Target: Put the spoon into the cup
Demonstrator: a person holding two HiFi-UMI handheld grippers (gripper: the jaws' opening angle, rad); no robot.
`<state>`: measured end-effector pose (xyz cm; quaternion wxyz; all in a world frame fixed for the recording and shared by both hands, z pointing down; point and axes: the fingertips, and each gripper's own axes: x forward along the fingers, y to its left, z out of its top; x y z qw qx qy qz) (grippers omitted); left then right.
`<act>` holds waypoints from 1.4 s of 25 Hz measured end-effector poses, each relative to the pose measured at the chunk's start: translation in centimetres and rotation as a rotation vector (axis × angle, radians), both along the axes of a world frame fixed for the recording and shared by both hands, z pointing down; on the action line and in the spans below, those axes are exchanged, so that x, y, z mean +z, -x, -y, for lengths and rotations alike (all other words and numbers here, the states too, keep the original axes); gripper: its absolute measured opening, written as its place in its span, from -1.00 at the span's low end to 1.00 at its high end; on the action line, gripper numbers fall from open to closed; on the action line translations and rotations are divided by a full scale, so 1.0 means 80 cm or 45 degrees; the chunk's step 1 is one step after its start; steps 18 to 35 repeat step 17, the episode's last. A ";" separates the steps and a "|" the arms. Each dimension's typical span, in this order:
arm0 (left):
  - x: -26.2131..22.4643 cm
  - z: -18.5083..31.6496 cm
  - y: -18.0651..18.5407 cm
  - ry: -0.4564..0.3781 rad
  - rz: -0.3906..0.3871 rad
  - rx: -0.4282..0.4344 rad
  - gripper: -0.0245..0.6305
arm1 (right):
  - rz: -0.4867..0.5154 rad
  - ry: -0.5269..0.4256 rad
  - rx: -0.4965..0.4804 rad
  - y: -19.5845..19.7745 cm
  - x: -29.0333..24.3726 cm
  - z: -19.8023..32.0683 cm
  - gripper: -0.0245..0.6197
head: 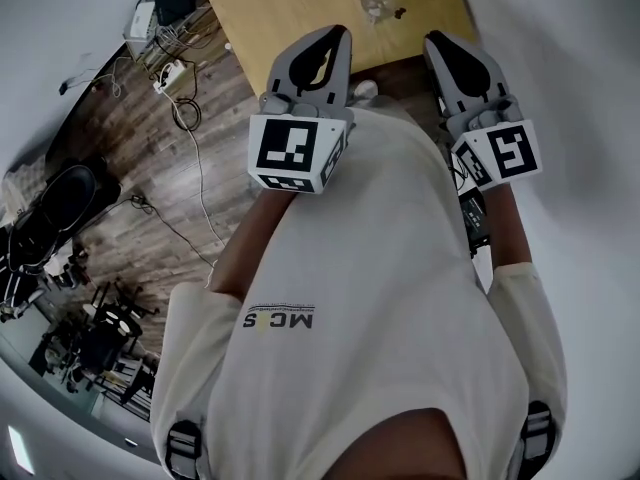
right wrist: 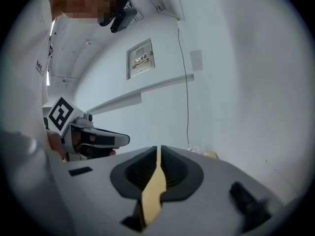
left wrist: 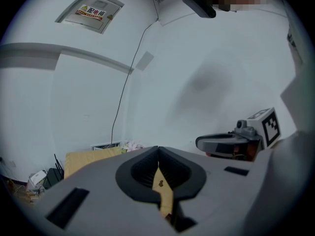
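Note:
A clear glass cup (head: 377, 2) stands on the wooden table (head: 290, 8) at the top of the head view. A small dark object (head: 400, 12) lies just right of it; it is too small to tell whether this is the spoon. My left gripper (head: 338, 36) and right gripper (head: 436, 42) are raised in front of the person's chest, short of the table's near edge. Both are shut with nothing between the jaws. In the left gripper view the jaws (left wrist: 158, 150) meet, with the right gripper (left wrist: 231, 142) beside them. The right gripper view shows its shut jaws (right wrist: 158, 149) and the left gripper (right wrist: 93, 139).
Dark wood floor (head: 150, 168) with cables (head: 190, 118) and a power strip (head: 170, 73) lies left of the table. Dark stands and equipment (head: 60, 208) sit at the far left. White walls (left wrist: 147, 82) fill both gripper views.

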<state>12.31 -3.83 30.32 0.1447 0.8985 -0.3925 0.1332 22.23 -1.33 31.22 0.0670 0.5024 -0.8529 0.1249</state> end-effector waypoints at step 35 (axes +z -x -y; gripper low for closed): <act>0.013 -0.030 -0.031 0.059 -0.008 0.074 -0.88 | 0.034 0.062 0.079 -0.017 0.014 -0.028 -0.79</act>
